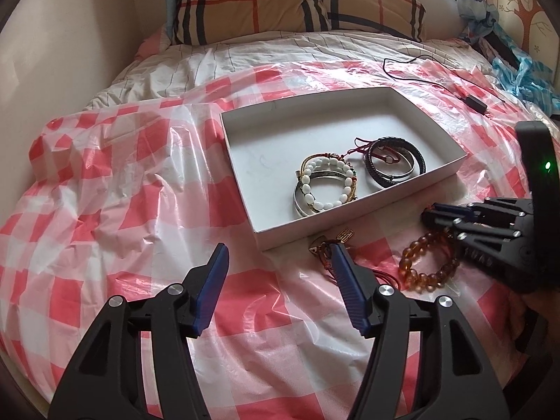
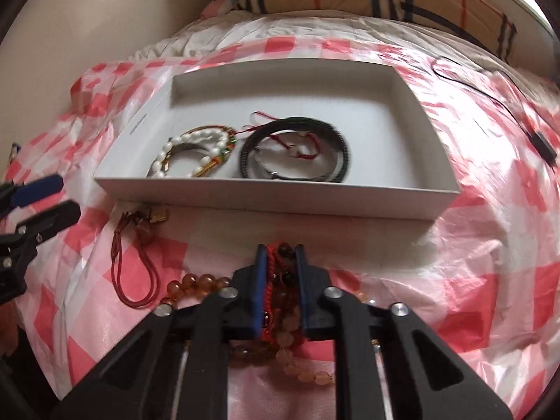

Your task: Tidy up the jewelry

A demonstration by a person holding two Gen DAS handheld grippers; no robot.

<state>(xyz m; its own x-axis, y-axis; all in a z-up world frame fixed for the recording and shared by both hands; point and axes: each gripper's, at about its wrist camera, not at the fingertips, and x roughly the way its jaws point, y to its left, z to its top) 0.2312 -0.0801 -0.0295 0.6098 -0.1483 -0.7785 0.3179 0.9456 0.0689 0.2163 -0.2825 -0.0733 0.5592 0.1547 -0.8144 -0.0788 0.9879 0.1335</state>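
Clamped between the right gripper's [image 2: 280, 250] blue pads, an amber bead bracelet [image 2: 196, 285] and red cord bunch ready for lifting. Just ahead sits the white box [image 2: 280, 197], already holding sorted bracelets [image 2: 196, 155]. Beyond-left, the left gripper [image 1: 276, 257] waits, jaws apart, beside a red cord pendant [image 1: 323, 246].

Sheet [image 1: 105, 210]: red and white check, glossy
Box [image 1: 350, 224]: white, inside and out
Bead bracelet in box [image 1: 329, 183]: white beads; beside it gold and green weave
Braided bangle [image 1: 393, 164]: black; a red cord [image 2: 280, 129] lies across it
Amber bracelet [image 1: 425, 266]: translucent orange-brown beads
Corded pendant [image 2: 129, 262]: dark red cord; gold tag
Pillow [image 1: 297, 0]: tan, crossed by black and red stripes
Bedding [image 1: 245, 52]: cream with thin dark lines
Left gripper [image 1: 278, 257]: black frame; blue pads
Right gripper [image 2: 280, 255]: black frame; blue pads; red braid and amber beads between them
Cable [image 1: 437, 84]: black
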